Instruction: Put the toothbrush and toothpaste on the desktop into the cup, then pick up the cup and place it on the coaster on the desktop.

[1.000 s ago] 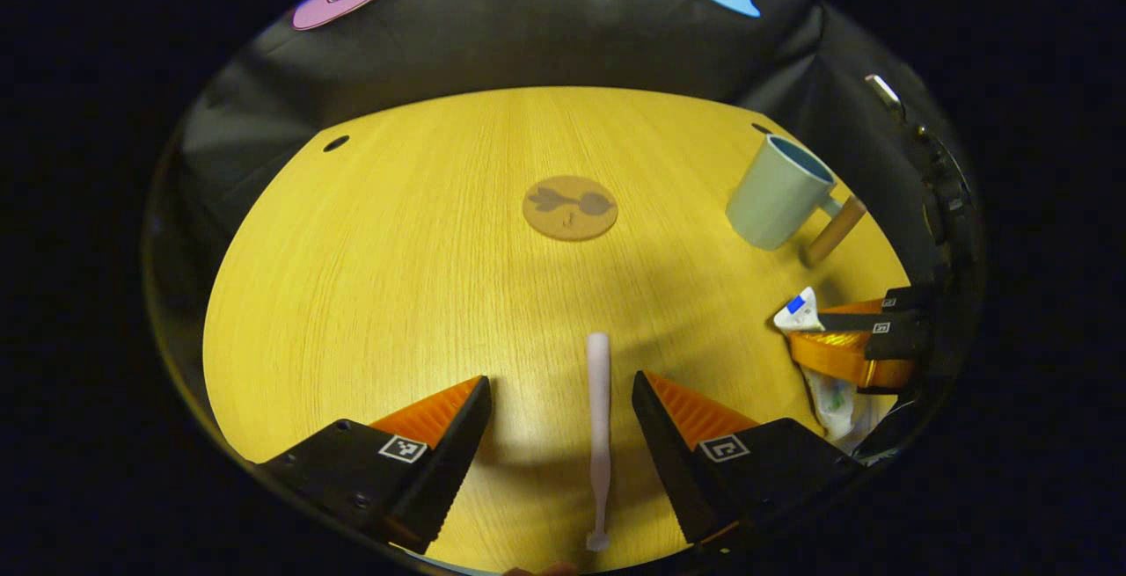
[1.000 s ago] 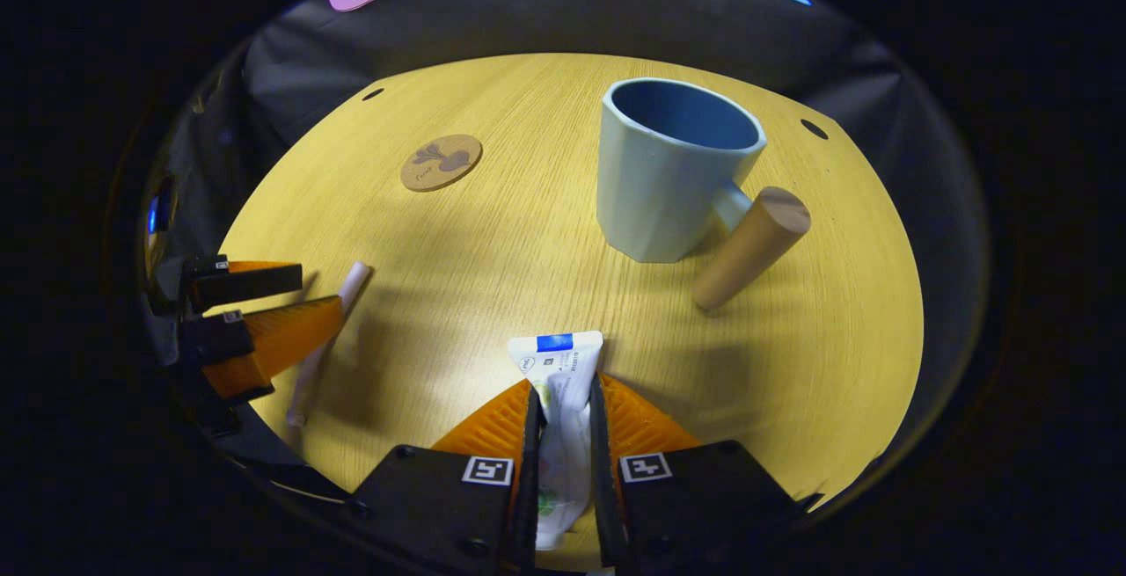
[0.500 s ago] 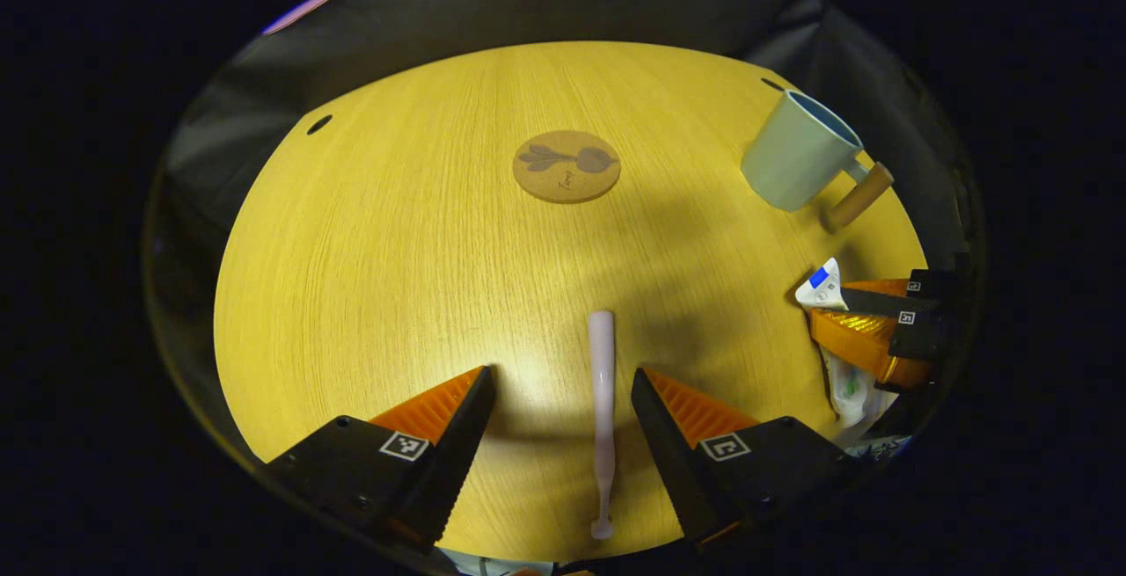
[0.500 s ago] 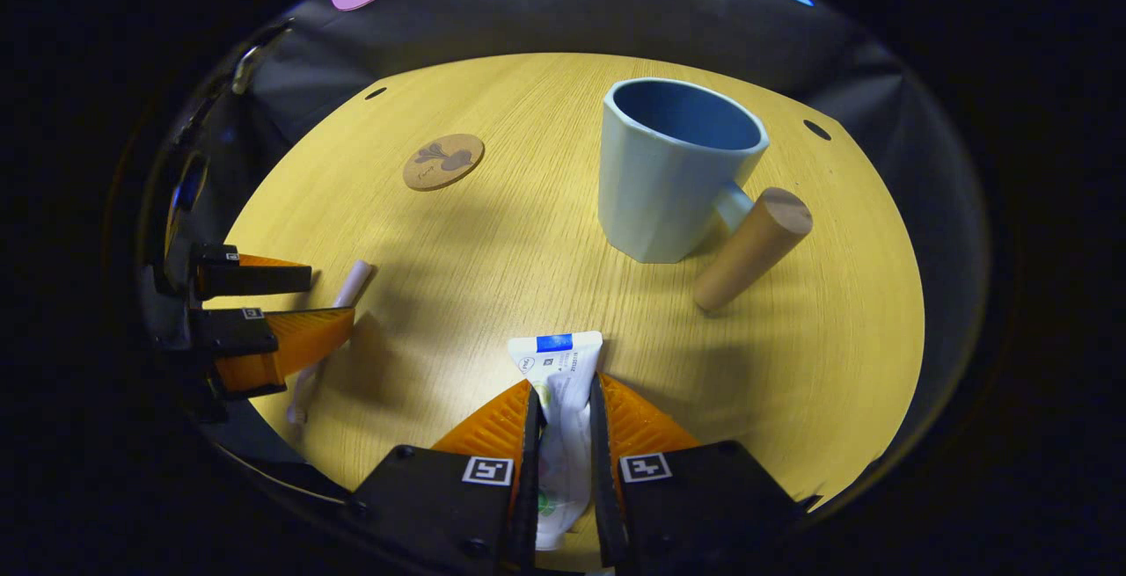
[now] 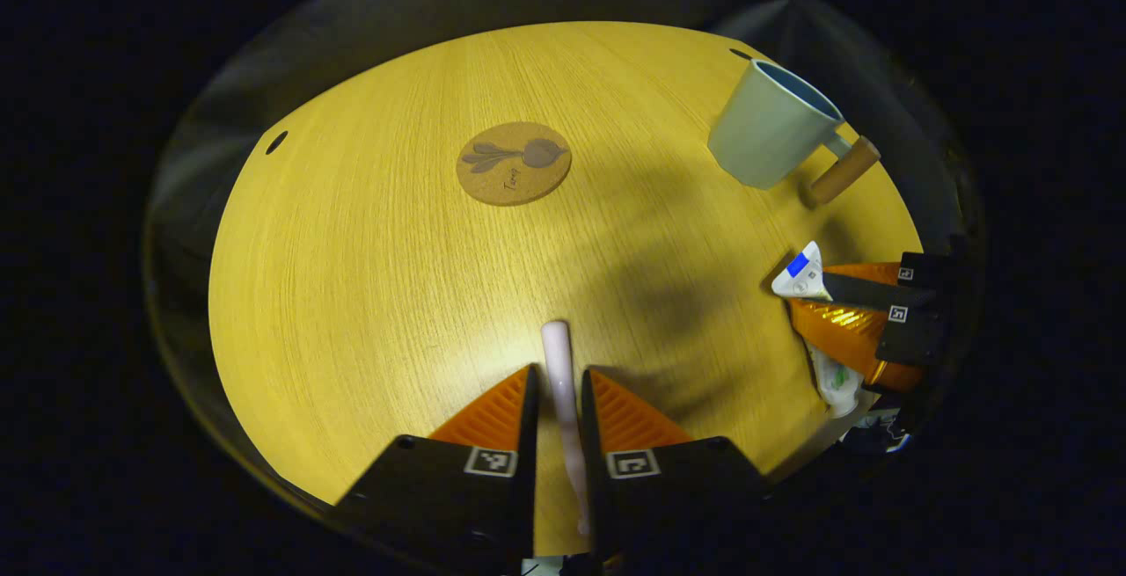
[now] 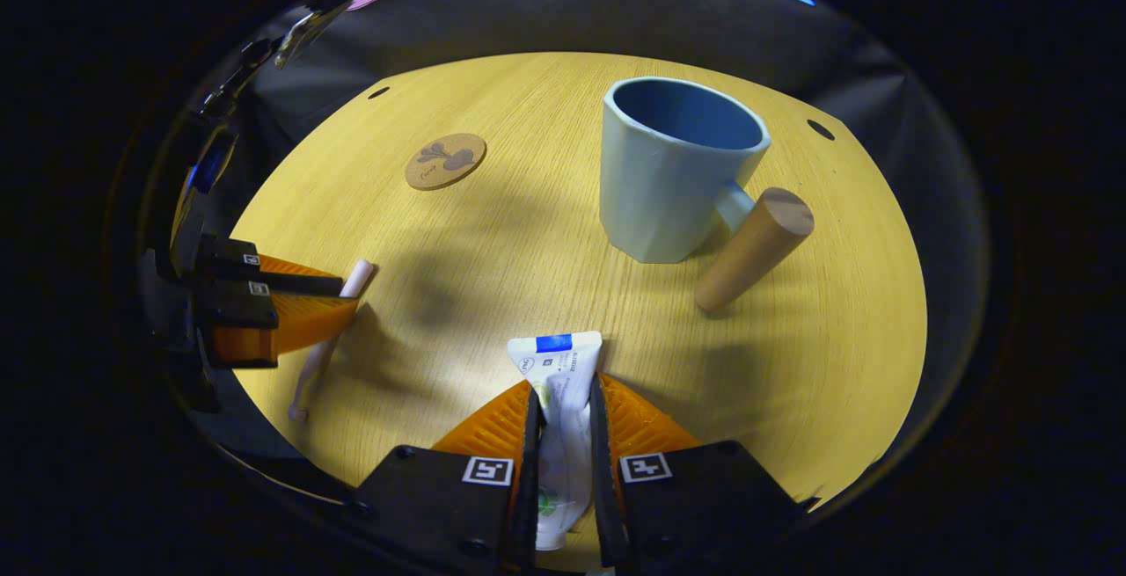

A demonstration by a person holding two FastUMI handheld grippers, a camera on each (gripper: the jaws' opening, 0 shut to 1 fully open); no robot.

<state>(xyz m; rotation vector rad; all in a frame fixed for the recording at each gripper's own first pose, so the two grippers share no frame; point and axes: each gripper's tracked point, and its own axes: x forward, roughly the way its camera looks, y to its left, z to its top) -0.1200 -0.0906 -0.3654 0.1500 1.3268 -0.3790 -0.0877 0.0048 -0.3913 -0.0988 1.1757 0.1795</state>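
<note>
On the round yellow wooden table [image 5: 369,277], the left gripper [image 5: 558,387] pinched the pale pink plastic toothbrush [image 5: 559,374]; the right gripper [image 6: 563,400] clamped the white toothpaste tube [image 6: 559,374].

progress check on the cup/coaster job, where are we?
Done: nothing delivered; the cup is empty and stands off the coaster. In hand: the left hand-held gripper is shut on the toothbrush, the right hand-held gripper on the toothpaste, both low at the desktop. Left: drop both into the cup, then move it onto the coaster.
</note>
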